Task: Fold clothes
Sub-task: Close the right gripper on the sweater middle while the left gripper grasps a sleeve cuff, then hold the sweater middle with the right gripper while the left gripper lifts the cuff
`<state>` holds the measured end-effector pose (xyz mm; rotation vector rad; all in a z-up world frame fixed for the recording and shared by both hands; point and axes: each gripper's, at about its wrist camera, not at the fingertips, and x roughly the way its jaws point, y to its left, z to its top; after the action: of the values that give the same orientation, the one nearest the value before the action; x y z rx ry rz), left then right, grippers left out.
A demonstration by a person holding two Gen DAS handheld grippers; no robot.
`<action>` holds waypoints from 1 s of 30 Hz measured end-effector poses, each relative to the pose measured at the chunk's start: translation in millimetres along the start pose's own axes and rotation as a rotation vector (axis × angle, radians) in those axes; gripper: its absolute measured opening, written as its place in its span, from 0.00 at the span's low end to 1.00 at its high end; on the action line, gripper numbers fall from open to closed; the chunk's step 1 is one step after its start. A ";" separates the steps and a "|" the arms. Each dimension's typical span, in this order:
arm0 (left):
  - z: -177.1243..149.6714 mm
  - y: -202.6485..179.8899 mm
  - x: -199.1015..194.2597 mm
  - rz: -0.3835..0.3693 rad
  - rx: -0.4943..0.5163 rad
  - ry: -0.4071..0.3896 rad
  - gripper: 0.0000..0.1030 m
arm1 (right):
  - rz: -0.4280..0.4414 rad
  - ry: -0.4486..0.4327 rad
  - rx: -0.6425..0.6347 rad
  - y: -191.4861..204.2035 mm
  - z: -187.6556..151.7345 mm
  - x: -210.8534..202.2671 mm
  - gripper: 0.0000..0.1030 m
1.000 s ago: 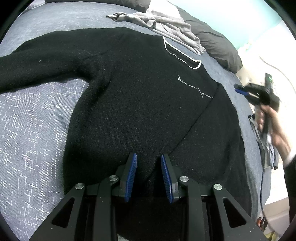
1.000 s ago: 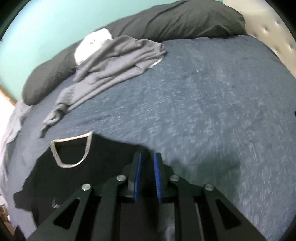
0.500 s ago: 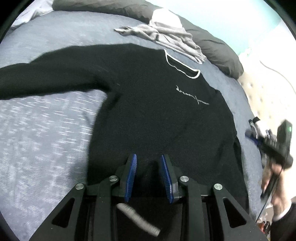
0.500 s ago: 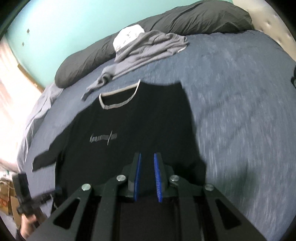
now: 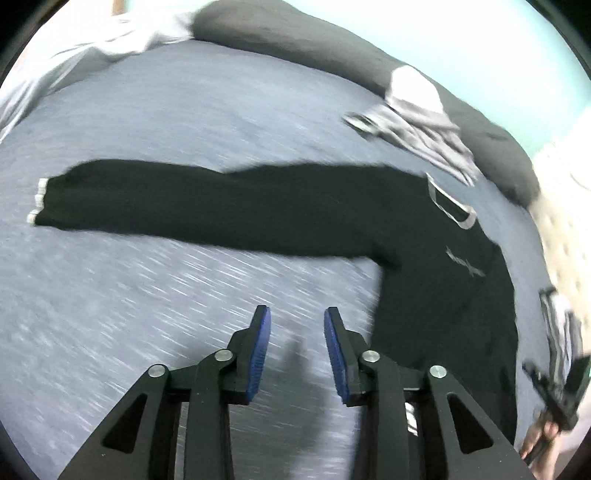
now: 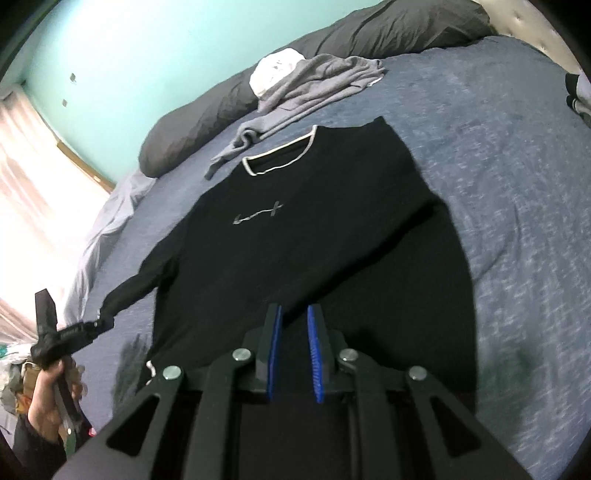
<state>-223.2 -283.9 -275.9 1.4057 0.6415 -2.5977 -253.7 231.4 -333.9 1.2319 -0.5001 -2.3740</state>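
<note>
A black sweater (image 6: 295, 229) with a white-trimmed neck lies flat on the blue bedspread (image 6: 517, 206). One sleeve is folded diagonally across its body, with the white cuff (image 6: 149, 366) near the hem. The other sleeve (image 5: 207, 206) stretches out straight to the left. My left gripper (image 5: 297, 332) hovers open over bare bedspread, left of the sweater's body and below that sleeve, with nothing between its fingers. My right gripper (image 6: 294, 332) hangs above the sweater's hem, its fingers a narrow gap apart with nothing gripped. A hand holds the left gripper (image 6: 70, 332) by the sleeve end.
A crumpled grey garment (image 6: 314, 88) and a white item (image 6: 273, 72) lie at the head of the bed against dark grey pillows (image 6: 388, 33). A pale sheet (image 6: 107, 221) hangs off the bed's left side. Open bedspread (image 5: 110, 314) lies left of the sweater.
My left gripper has swung left, off the sweater's body and over bare bedspread. My right gripper has drawn back from the shoulder to the hem. The sweater has stayed put.
</note>
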 end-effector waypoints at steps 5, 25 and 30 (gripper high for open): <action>24.3 66.6 -9.1 0.042 -0.135 -0.039 0.38 | 0.021 0.005 -0.021 10.1 -10.9 4.5 0.14; 63.2 209.1 -1.0 0.238 -0.268 -0.108 0.47 | 0.020 0.027 -0.067 25.1 -30.3 21.7 0.14; 66.9 230.1 4.8 0.239 -0.304 -0.112 0.47 | 0.018 0.029 -0.065 24.6 -30.7 23.6 0.14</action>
<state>-208.8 -519.3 -318.7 1.1573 0.7621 -2.2623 -235.6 194.6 -354.5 1.2261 -0.4197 -2.3353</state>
